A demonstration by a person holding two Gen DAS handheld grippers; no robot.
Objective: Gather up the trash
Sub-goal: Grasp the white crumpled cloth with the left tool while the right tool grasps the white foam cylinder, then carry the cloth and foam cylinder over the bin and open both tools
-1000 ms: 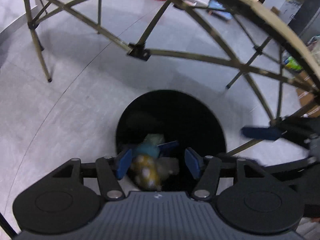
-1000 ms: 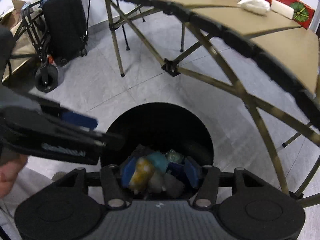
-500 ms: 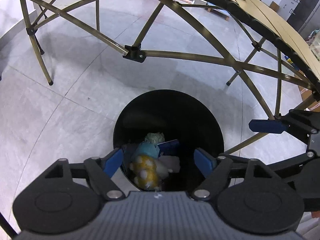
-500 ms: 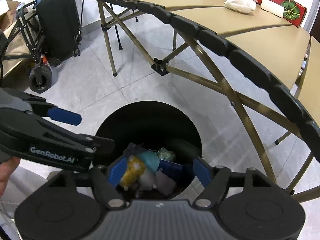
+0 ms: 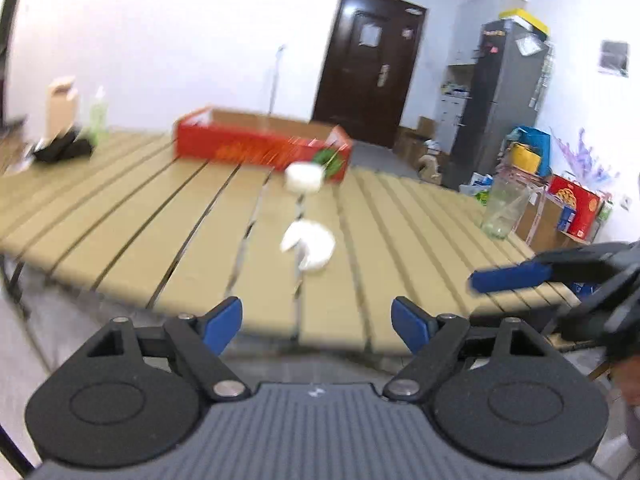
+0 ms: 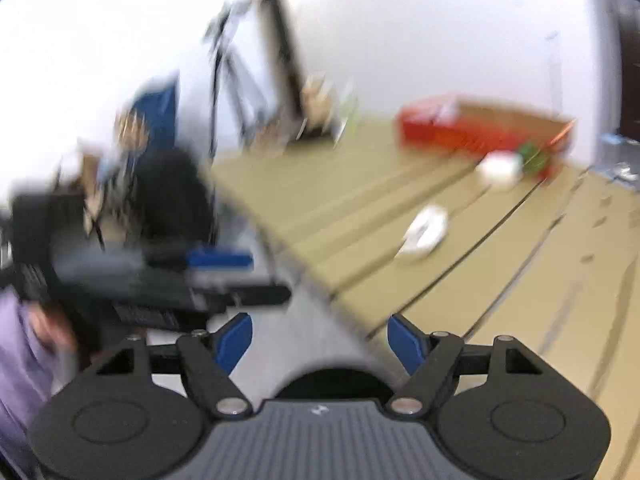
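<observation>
A crumpled white paper wad [image 5: 308, 245] [image 6: 426, 232] lies on the slatted tan table [image 5: 160, 208] [image 6: 520, 280], ahead of both grippers. A second white lump [image 5: 303, 177] [image 6: 500, 170] sits further back against the red box. My left gripper [image 5: 316, 320] hovers before the table's near edge, its jaws opening with nothing between them. My right gripper [image 6: 320, 336] is open and empty, just off the table's corner. Below it shows the rim of the black bin [image 6: 332, 384]. Each gripper appears beside the other: the right gripper's pad [image 5: 508, 276], the left gripper's pad [image 6: 220, 259]. Both views are blurred.
A long red cardboard box [image 5: 260, 146] stands at the table's back. A clear cup [image 5: 502, 212] stands at its right edge, a black item [image 5: 60, 146] and a green bottle [image 5: 97, 114] at far left. A black suitcase [image 6: 172, 196] stands beyond the table's left side.
Both grippers rose from above the bin's mouth to table-top height and tilted up. Their jaws stand wider than a second ago. The dropped trash in the bin is out of view.
</observation>
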